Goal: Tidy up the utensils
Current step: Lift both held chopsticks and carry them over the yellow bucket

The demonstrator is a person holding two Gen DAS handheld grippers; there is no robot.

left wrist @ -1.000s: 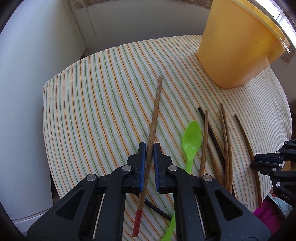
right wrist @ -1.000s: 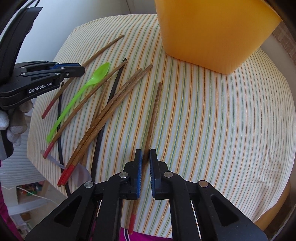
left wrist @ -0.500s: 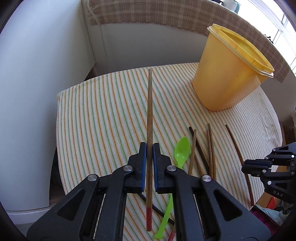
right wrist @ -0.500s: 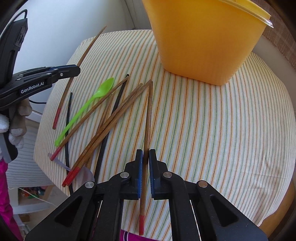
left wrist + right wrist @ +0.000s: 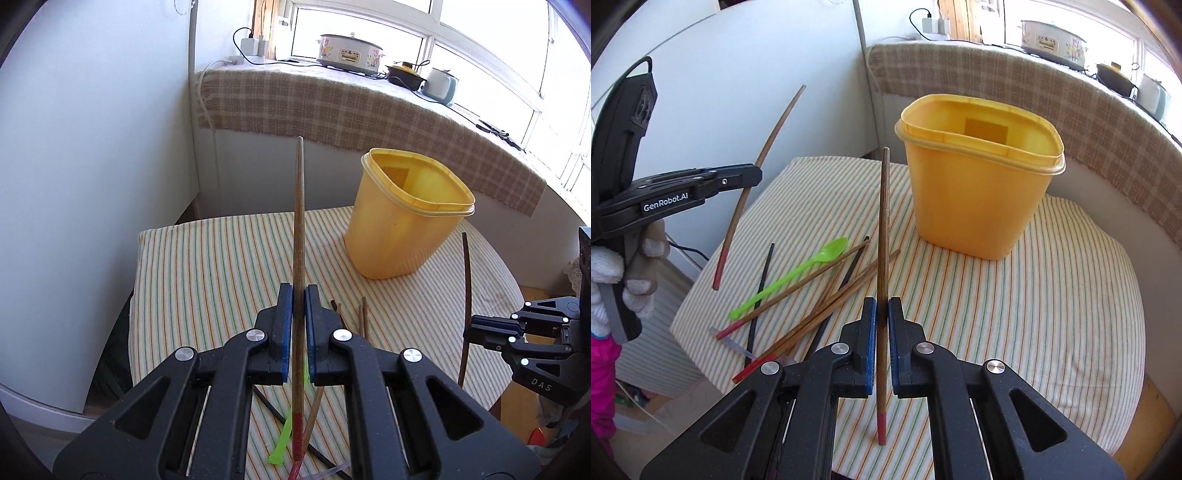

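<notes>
While both grippers are up off the table with a chopstick each, I'd say this is the carry step: pickup done, drop into the yellow bin (image 5: 979, 195) not yet made.

Going left to right. Far left, the left gripper (image 5: 753, 176) is pinched down on a wooden chopstick (image 5: 764, 147), gripping it around mid-length, thin end pointing up toward the wall and the red-tipped end hanging below, clear of the striped tablecloth (image 5: 1071, 295). From its own camera the left chopstick (image 5: 298, 236) sits between the blue pads with basically no gap either side.

Middle of the table, the leftover pile is lying loose: a green spoon (image 5: 798, 273), several more wooden chopsticks (image 5: 820, 317) crossed over each other, and a couple of black chopsticks (image 5: 761, 291). So plenty left to sort.

Then the right gripper (image 5: 881, 314), also squeezed tight on its own chopstick (image 5: 884, 229), red end toward the camera, thin end aimed near the bin's left wall.

Bin stands upright at the far right side of the table, mouth open; it looks empty from what shows.

Next move, I reckon: bring each stick over the rim, tip it end-down, then release. Long sticks, so watch they don't catch the rim on the way in.
</notes>
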